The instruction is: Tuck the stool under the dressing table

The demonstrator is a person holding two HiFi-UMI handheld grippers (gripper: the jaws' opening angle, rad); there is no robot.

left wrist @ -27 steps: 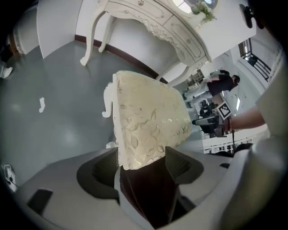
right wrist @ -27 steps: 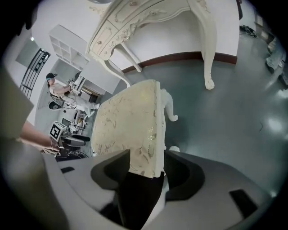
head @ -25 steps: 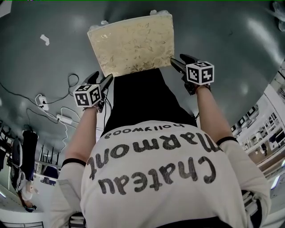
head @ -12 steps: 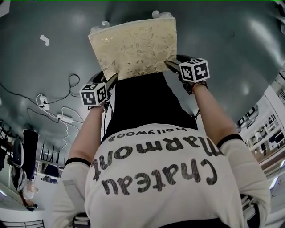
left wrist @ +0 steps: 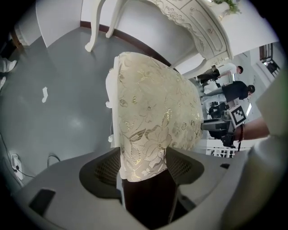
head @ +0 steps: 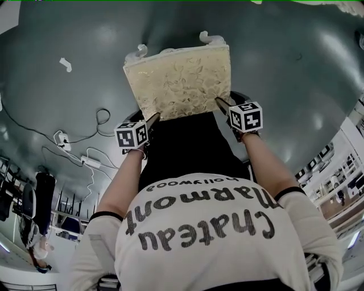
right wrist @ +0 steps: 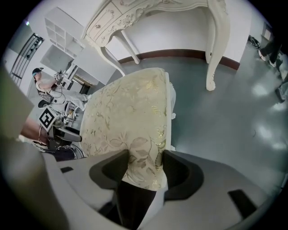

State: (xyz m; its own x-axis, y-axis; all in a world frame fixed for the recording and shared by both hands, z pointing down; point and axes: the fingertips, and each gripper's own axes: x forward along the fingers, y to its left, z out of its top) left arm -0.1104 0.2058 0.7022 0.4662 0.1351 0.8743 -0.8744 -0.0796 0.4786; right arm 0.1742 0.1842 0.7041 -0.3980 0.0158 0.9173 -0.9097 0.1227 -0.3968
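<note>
Nearest, the left gripper [head: 153, 117] straddles the near left corner of the stool [head: 179, 79]; its jaws have just been opening and stand released and wide, with the gold-patterned cushion between them. The right gripper [head: 219, 101], whose jaws have just been closing, grasps the cushion's near right corner. The stool stands on the grey floor [head: 284, 57] straight ahead of the person, with white cables [head: 85, 160] lying to the left, and farther off the carved white dressing table [right wrist: 148, 9] stands beyond the stool, which is not yet under it.
</note>
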